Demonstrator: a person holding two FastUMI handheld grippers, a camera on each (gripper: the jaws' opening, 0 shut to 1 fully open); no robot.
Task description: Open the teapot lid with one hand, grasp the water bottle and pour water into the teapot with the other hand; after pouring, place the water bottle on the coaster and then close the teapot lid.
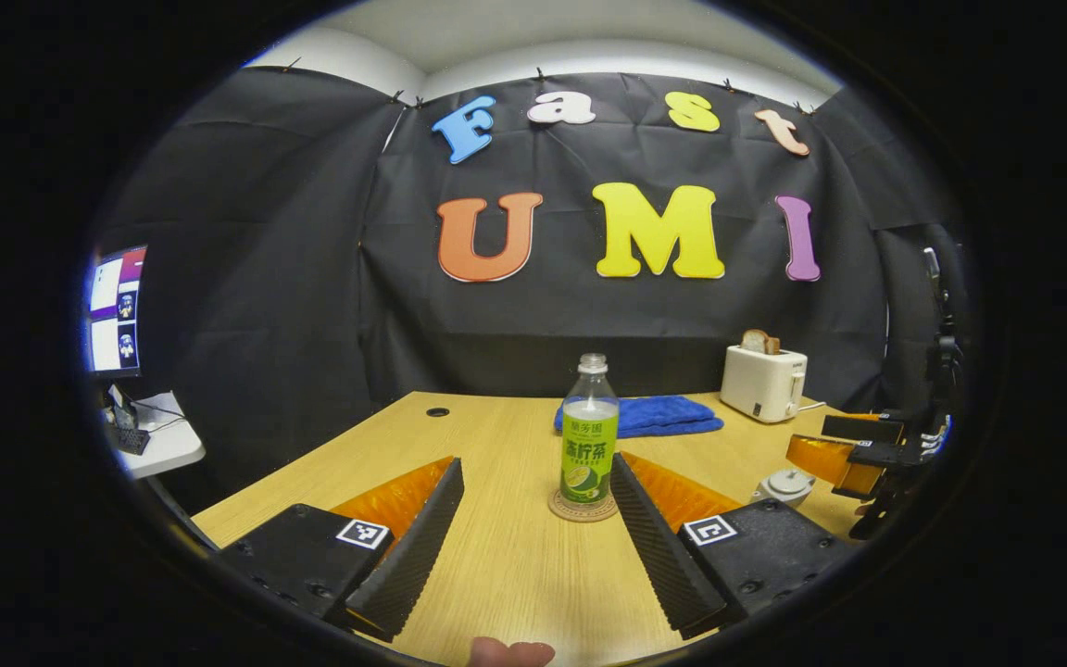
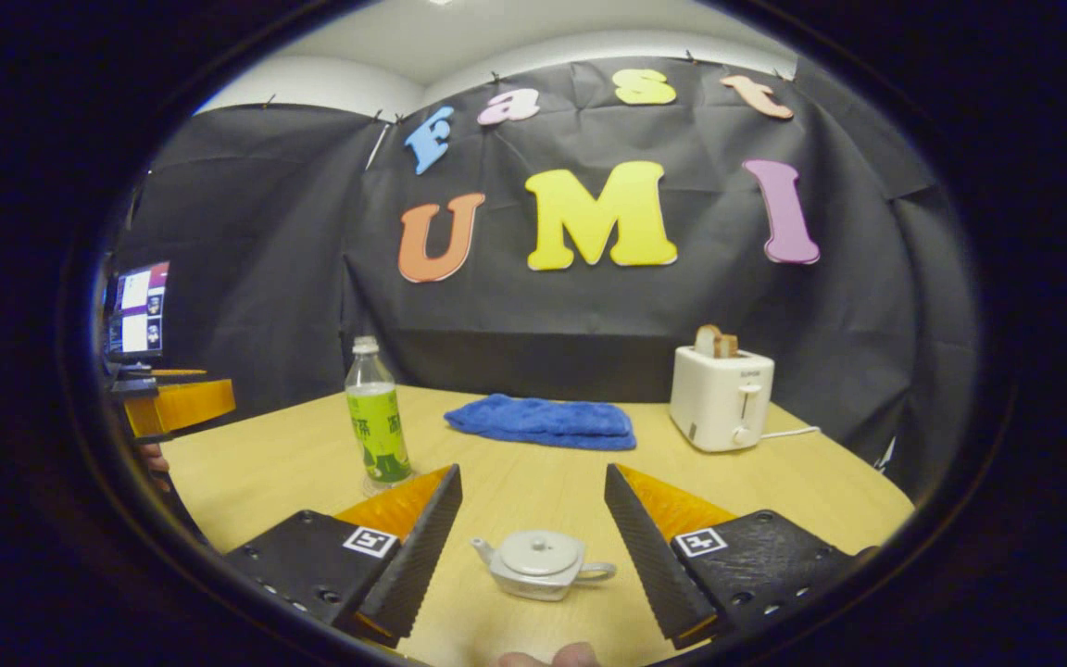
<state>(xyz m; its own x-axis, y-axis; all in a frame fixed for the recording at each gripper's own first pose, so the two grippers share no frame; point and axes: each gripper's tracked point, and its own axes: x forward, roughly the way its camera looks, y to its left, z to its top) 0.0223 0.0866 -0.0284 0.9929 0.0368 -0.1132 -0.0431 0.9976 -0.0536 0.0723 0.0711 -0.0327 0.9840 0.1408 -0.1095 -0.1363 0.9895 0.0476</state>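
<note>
Jaws of both grippers stand spread wide with nothing between them: the left gripper (image 1: 533, 528) faces the water bottle (image 1: 588, 435), the right gripper (image 2: 533, 547) frames the teapot (image 2: 541, 562). Black cloth walls close the booth on three sides, under a pale ceiling. A light wooden worktop (image 1: 506, 565) fills the lower part of both views. A monitor (image 2: 137, 310) glows at the far left edge. A folded blue towel (image 2: 541, 421) lies near the back wall, and beside it a white toaster (image 2: 720, 398) holds a slice of bread. The water bottle stands upright on a round coaster (image 1: 583, 507), uncapped and holding clear liquid. The teapot sits on the worktop with its lid (image 2: 541, 551) on, spout to the left. The left gripper view shows the coaster under the bottle and a small side table (image 1: 158, 440) below the monitor; the right gripper view gives the teapot plainly.
</note>
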